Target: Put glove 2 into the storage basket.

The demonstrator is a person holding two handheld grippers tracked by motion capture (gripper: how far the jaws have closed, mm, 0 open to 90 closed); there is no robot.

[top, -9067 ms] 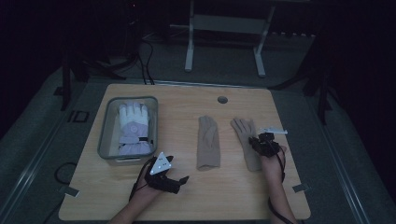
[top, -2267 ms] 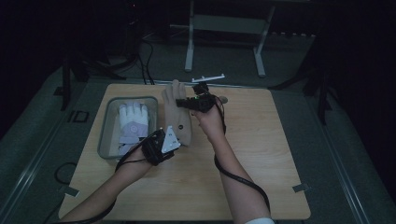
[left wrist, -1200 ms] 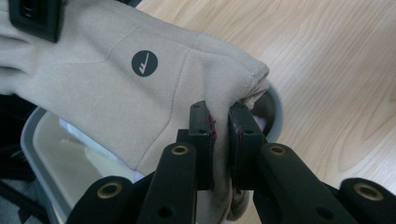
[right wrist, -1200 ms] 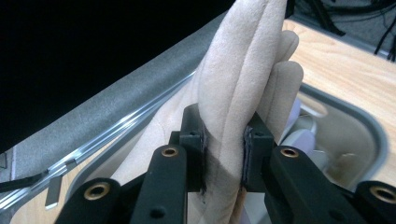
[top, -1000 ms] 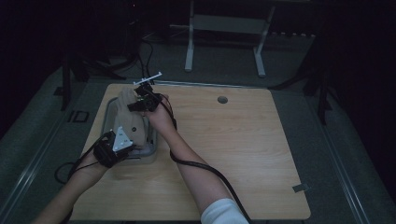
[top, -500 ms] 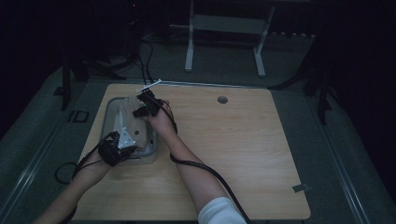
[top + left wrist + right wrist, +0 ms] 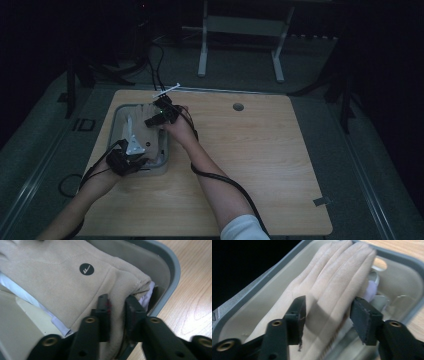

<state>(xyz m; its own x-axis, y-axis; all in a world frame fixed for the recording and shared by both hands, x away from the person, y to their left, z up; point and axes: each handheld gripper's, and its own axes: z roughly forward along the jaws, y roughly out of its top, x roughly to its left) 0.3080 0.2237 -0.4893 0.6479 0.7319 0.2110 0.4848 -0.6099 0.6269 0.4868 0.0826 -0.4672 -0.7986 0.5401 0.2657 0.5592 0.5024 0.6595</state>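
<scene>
Right tabletop [image 7: 260, 165] bare (bin [image 7: 161, 165] crowded)

Black grippers [image 7: 125, 161] w/ brass screws – white sleeve [image 7: 243, 227], black cables.

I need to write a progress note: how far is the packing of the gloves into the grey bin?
Done: the beige suede gloves lie in the grey plastic bin, on top of a white glove; no glove lies on the wooden table. In hand: both grippers' jaws have just been opening; the left gripper is at the cuff, the right gripper open over the fingers. Left: probably only withdrawing both grippers.
</scene>
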